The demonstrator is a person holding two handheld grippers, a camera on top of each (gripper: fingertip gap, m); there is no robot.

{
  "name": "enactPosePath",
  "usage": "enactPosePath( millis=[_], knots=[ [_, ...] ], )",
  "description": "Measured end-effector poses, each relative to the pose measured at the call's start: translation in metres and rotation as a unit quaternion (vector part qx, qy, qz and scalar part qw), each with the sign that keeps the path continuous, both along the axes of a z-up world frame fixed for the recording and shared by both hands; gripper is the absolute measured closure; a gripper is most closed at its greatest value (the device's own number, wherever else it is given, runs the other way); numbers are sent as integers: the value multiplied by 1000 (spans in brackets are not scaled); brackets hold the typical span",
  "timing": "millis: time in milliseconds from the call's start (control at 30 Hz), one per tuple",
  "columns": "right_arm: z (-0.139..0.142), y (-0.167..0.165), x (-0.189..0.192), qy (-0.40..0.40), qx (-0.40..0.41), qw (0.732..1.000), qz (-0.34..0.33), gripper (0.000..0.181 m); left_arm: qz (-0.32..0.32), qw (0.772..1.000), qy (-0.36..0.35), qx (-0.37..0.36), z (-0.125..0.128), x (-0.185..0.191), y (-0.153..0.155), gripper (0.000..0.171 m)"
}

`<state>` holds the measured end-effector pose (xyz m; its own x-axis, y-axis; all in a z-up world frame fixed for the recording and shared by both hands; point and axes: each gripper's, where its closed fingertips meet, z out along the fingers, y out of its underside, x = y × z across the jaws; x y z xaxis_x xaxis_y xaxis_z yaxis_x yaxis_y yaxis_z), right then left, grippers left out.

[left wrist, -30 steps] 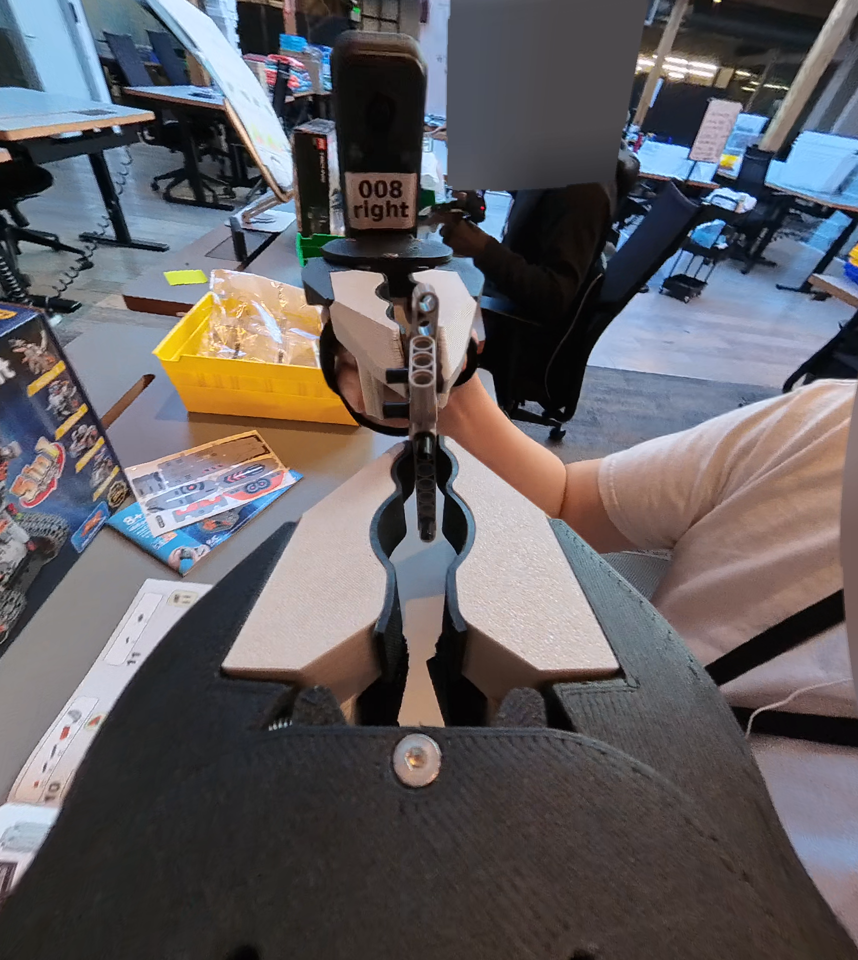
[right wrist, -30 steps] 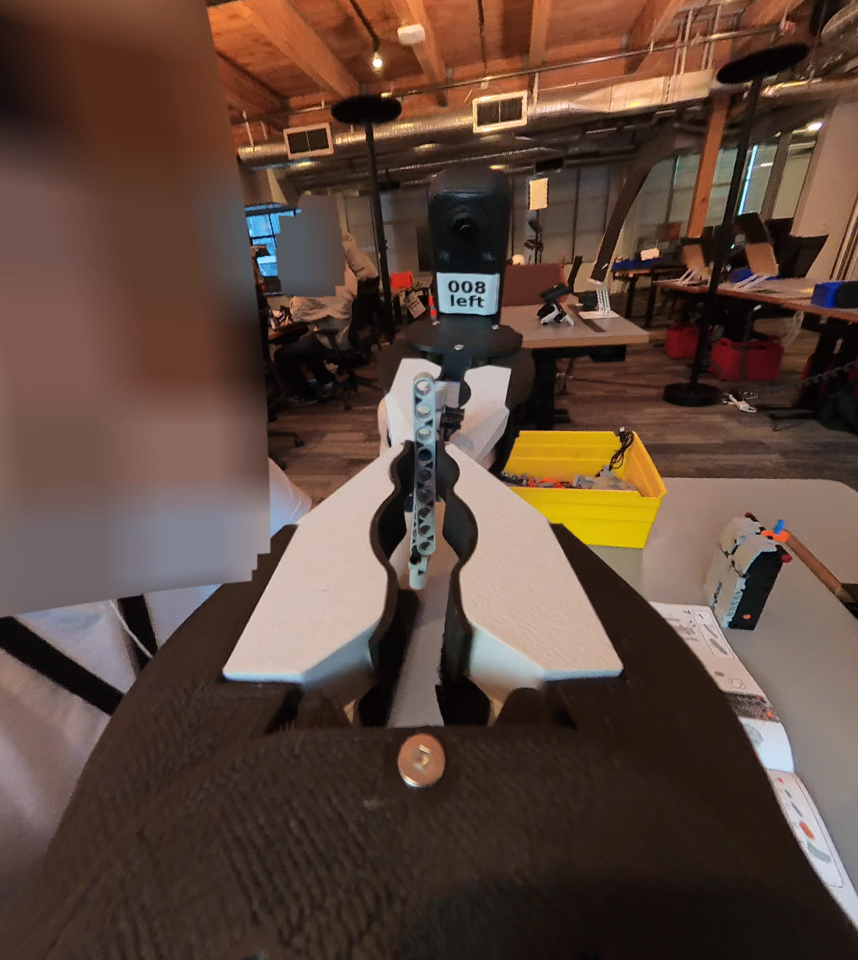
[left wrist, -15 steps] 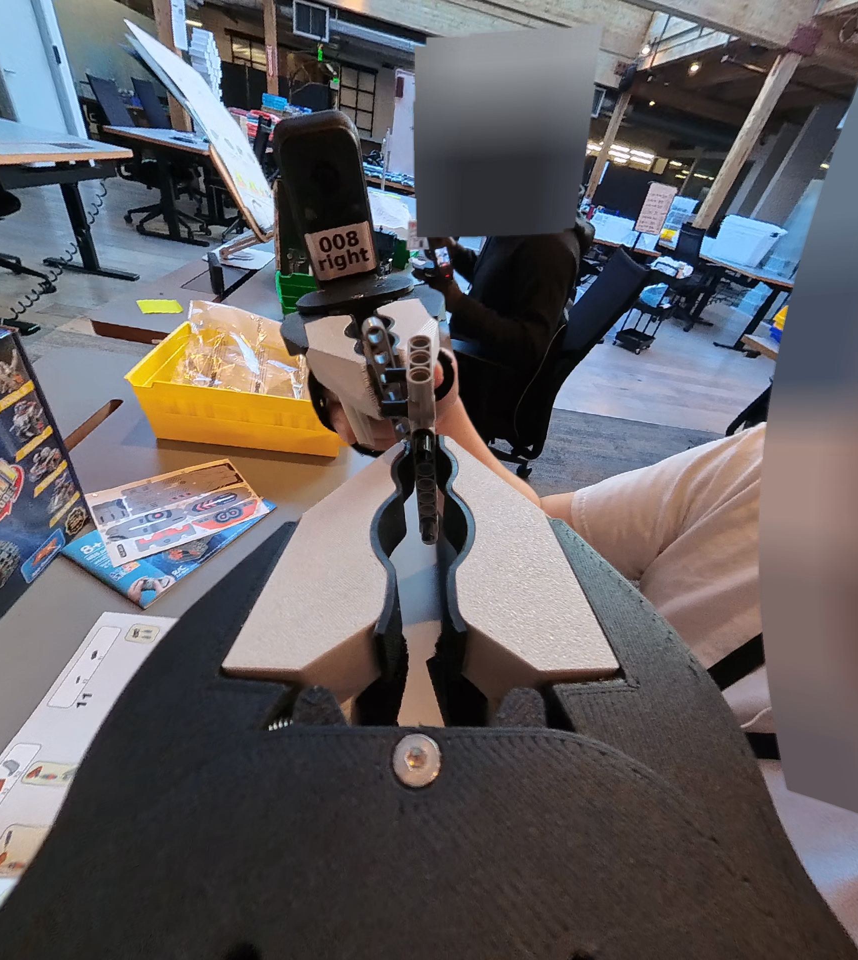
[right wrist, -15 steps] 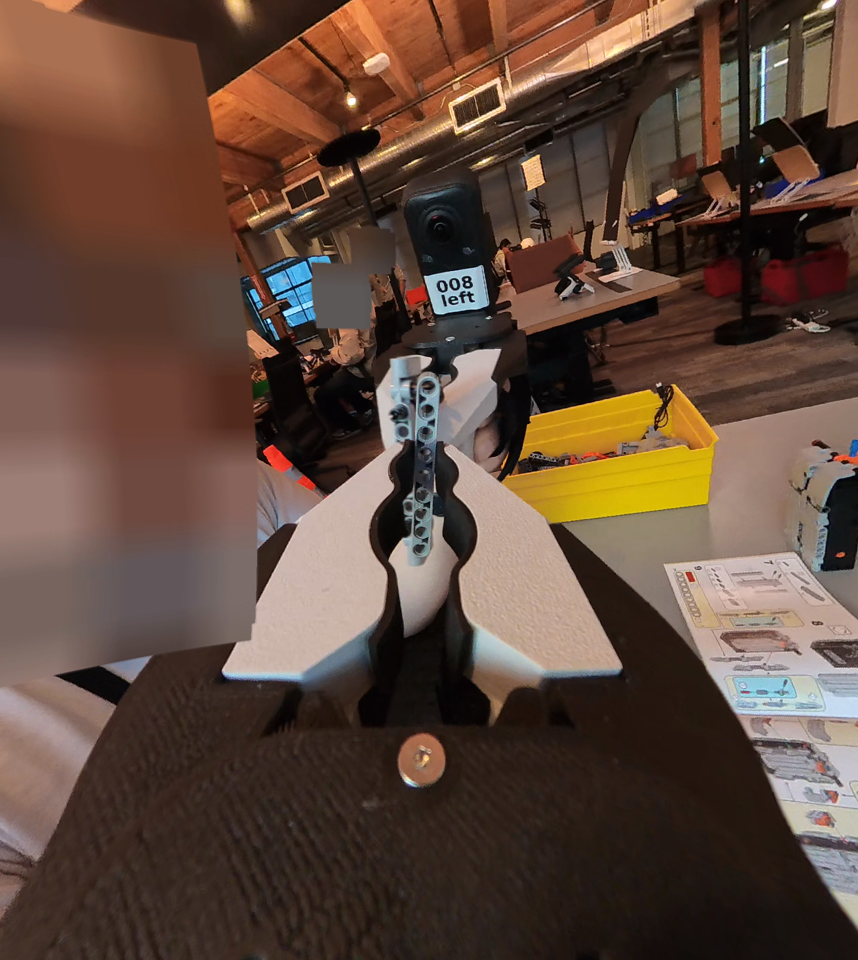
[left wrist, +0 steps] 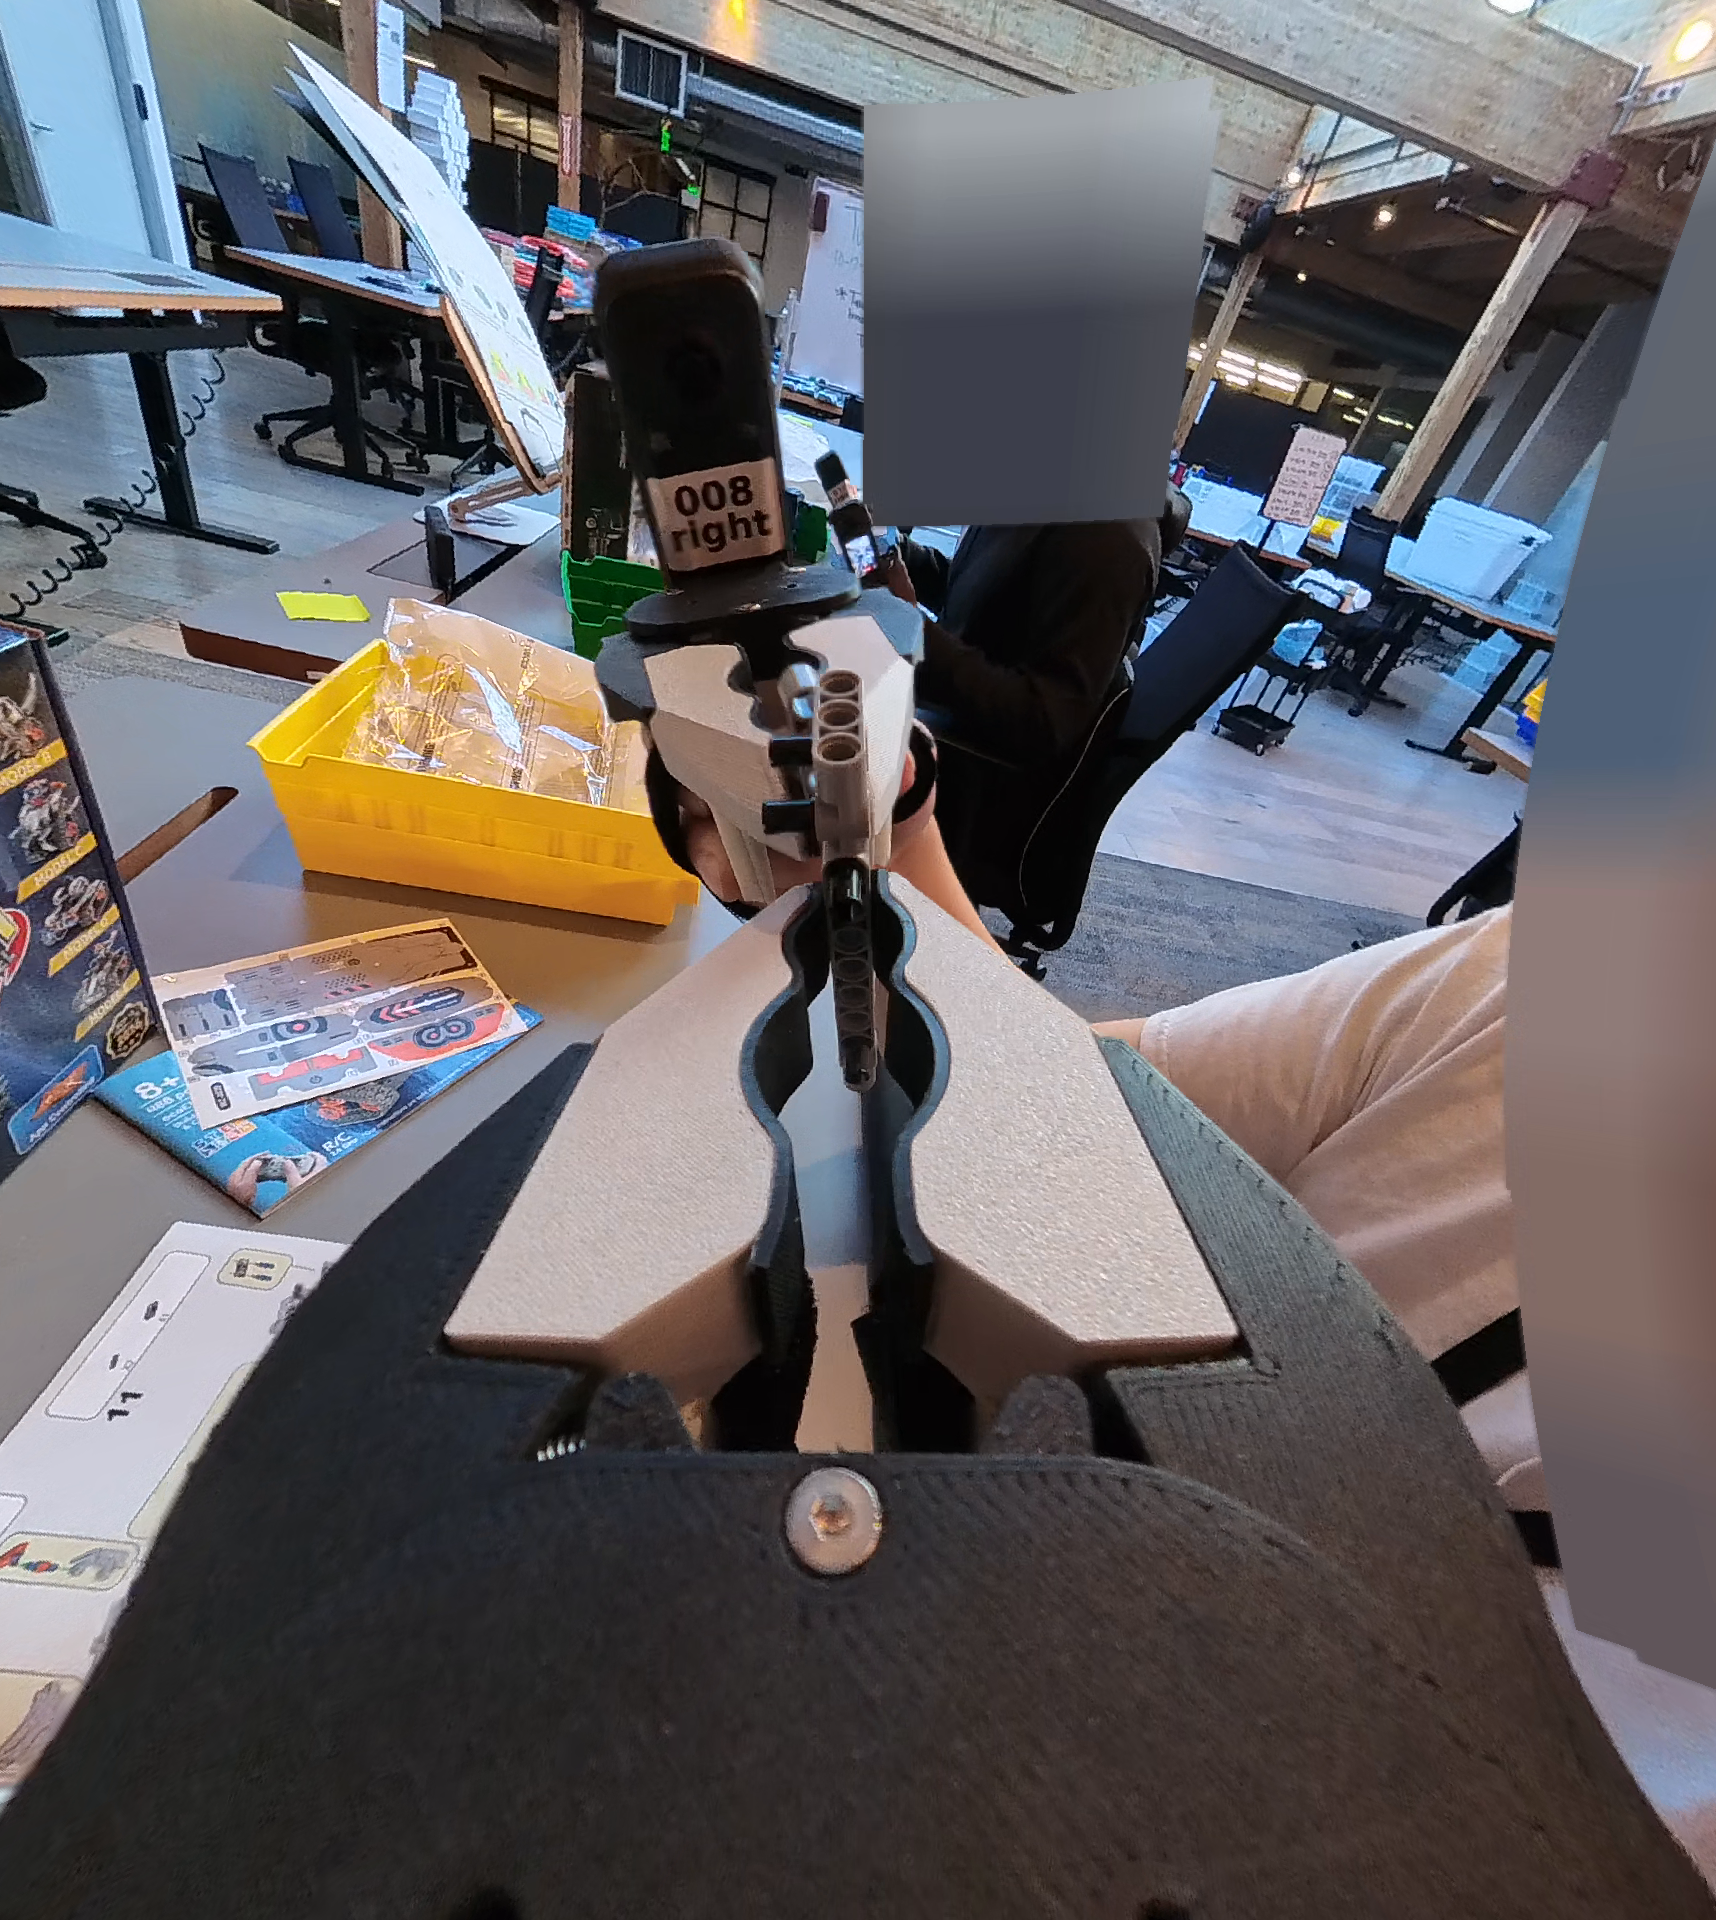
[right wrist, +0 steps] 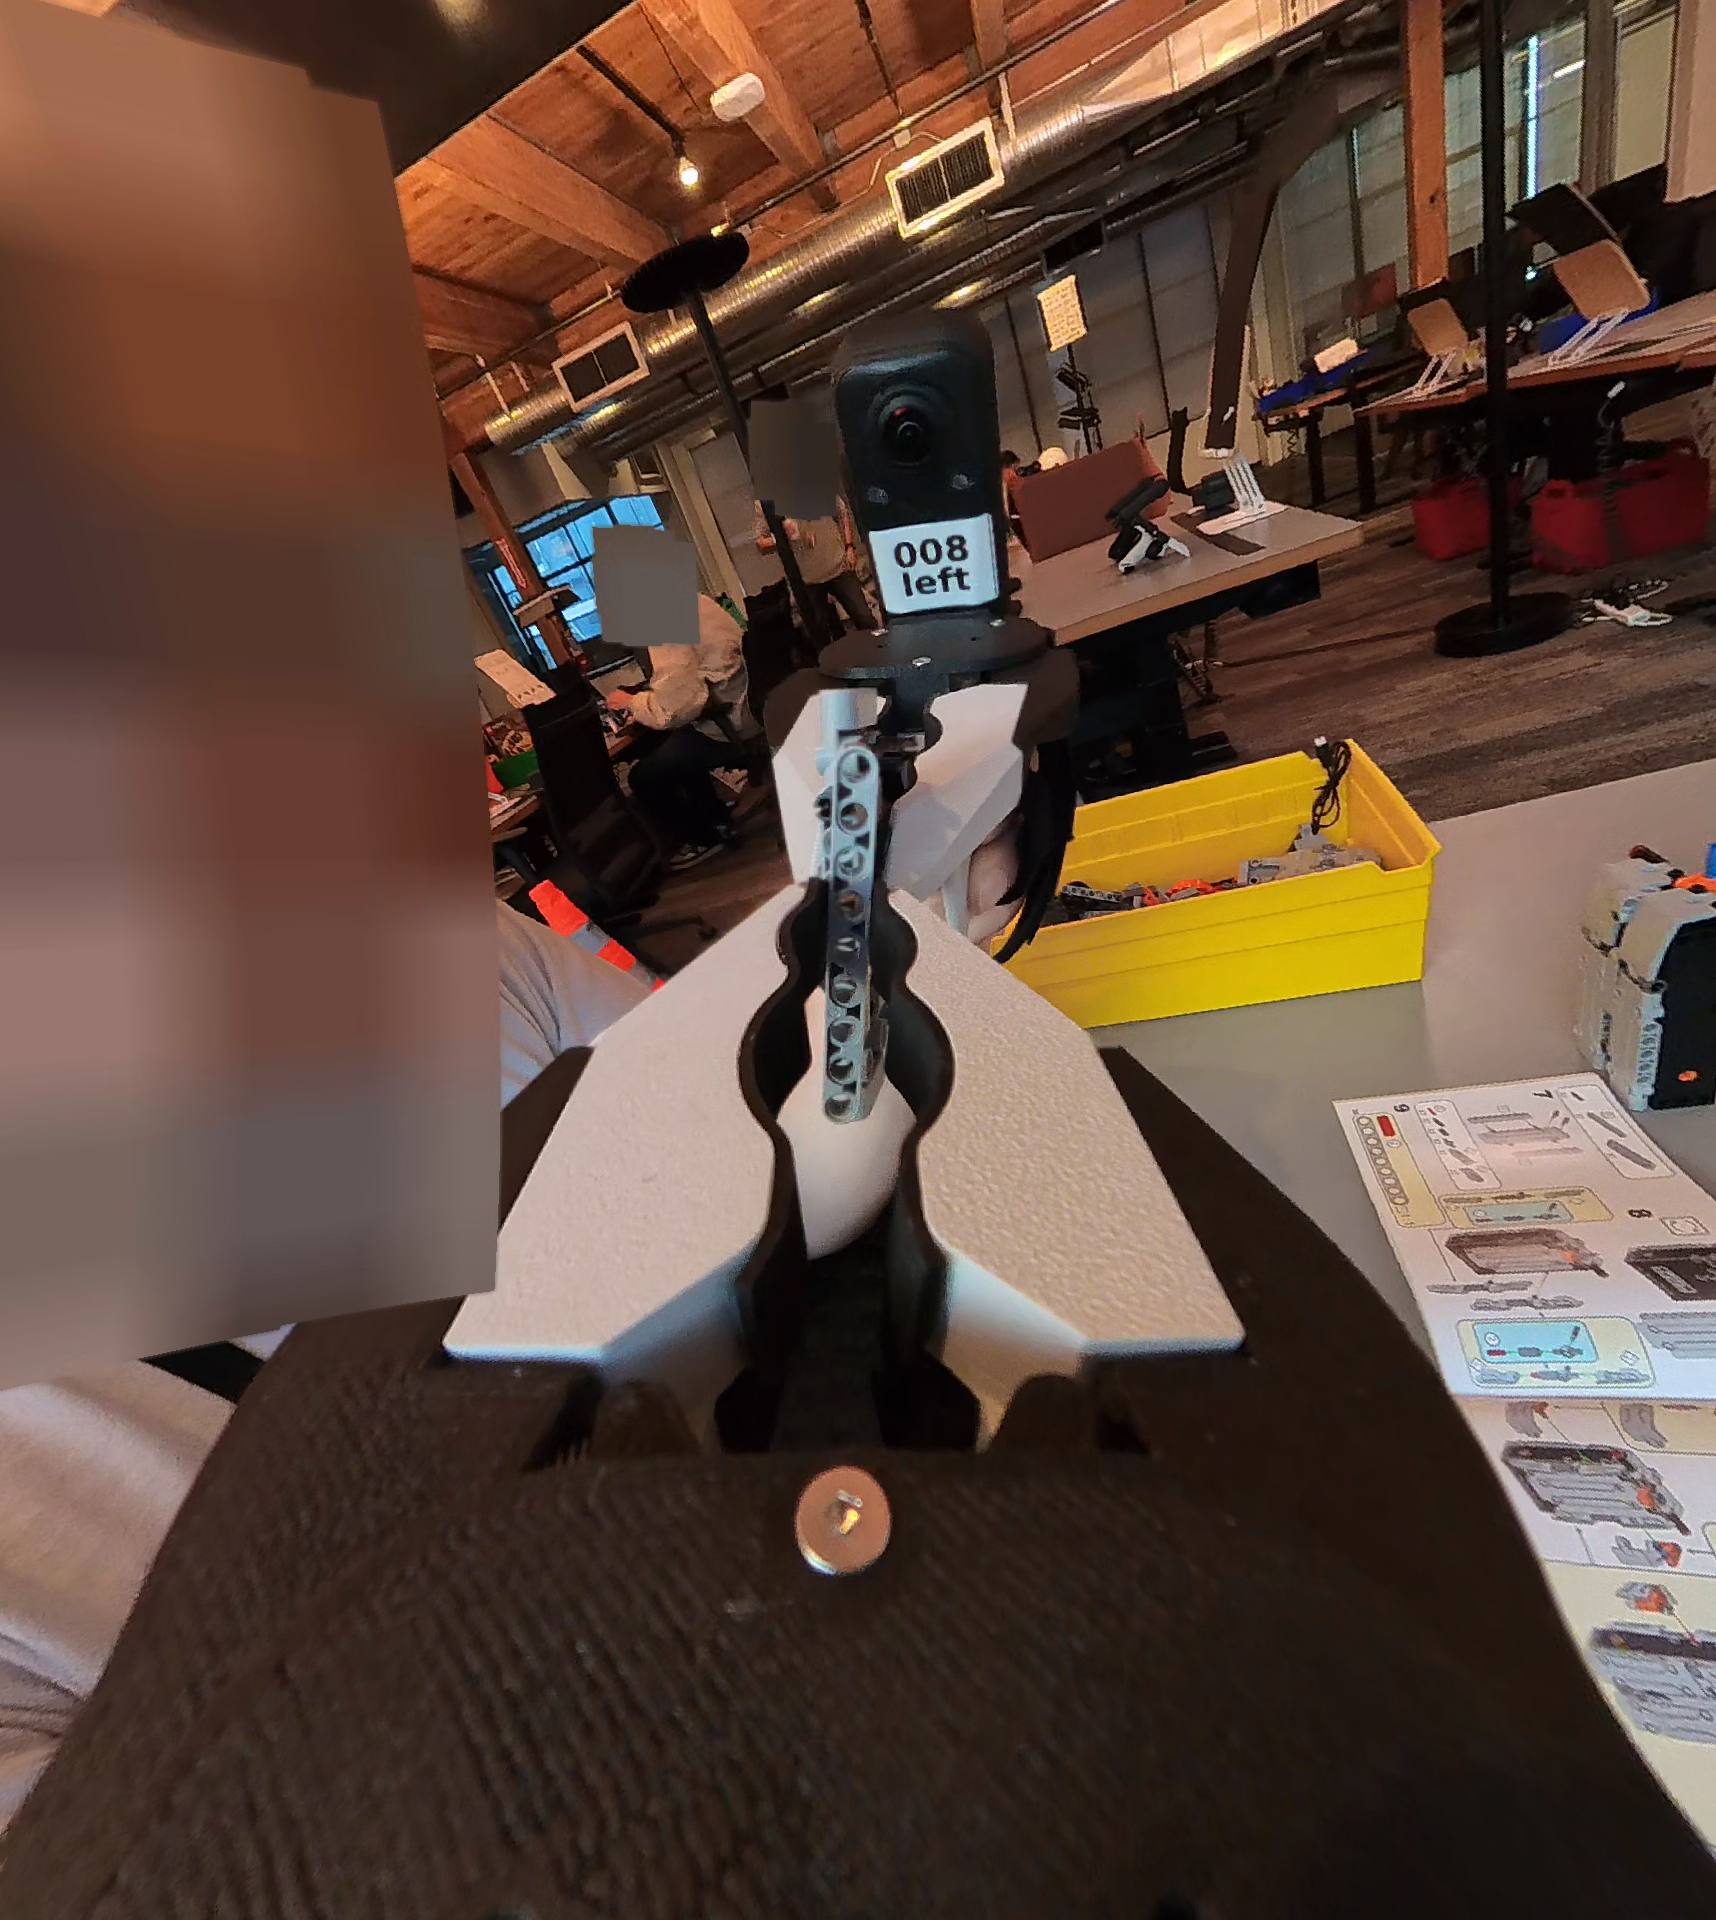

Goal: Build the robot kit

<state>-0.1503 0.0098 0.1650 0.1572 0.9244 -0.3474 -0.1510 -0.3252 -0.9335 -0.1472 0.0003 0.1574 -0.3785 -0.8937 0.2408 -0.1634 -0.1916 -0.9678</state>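
Since a second ago both grippers have tilted, so the two beams now meet at an angle rather than in line. The left gripper (left wrist: 849, 914) has its jaws closed on a black holed beam (left wrist: 852, 982). The right gripper (right wrist: 849, 914) has its jaws clamped on a grey holed beam (right wrist: 849, 935). The beams touch, held up between the grippers. On the counter (left wrist: 573, 956), a yellow bin (left wrist: 459, 821) sits far left; a second yellow bin (right wrist: 1238, 925) and instruction sheet (right wrist: 1560, 1236) lie right.
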Motion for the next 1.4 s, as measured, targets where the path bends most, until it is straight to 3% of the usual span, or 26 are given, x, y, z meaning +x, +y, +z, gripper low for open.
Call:
enactPosePath(
  millis=[33, 1167, 1400],
  knots=[
    [0, 0, 0, 0, 3, 1000, -3, 175, 1, 1000, 1, -4, 0, 1, 1, 167],
    [29, 22, 0, 57, 140, 973, -174, 174, 85, 993, -77, -20, 24, 1, 22, 167],
    [29, 19, -3, 71, 118, 981, -138, 174, 80, 994, -75, -9, 23, -2, 20, 167]
  ],
)
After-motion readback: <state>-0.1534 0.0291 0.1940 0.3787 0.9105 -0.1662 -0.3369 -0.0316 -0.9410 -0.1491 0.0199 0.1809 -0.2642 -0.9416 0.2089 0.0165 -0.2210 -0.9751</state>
